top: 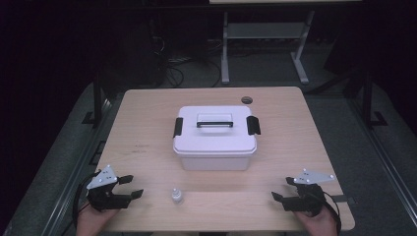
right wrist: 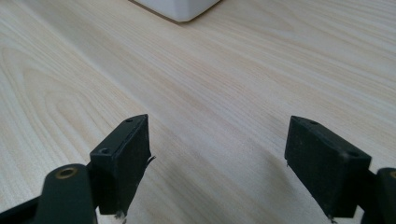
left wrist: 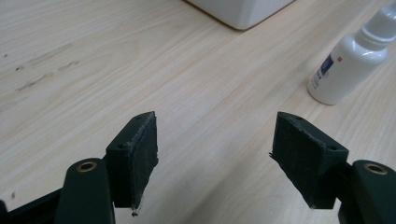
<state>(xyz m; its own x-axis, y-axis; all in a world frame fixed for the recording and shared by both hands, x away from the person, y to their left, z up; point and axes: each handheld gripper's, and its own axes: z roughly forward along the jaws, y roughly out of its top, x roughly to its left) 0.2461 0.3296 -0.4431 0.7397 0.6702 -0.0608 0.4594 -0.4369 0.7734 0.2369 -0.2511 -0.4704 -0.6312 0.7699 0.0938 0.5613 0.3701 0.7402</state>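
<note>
Left claw point(top: 132, 187) released, empty; small white bottle point(top: 177, 196) just beside (toward table centre), apart, upright on table point(top: 147, 128).

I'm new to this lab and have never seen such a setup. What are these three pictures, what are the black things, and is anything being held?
A person sits at a wooden table with hand-held tongs in each hand: the left tongs and the right tongs. One picture looks down from above; the other two come from cameras riding on each pair of tongs, looking along their black jaws. On the table stand a white lidded box with black latches and a small white bottle, nearer the left tongs. Both tongs are open and hold nothing.
</note>
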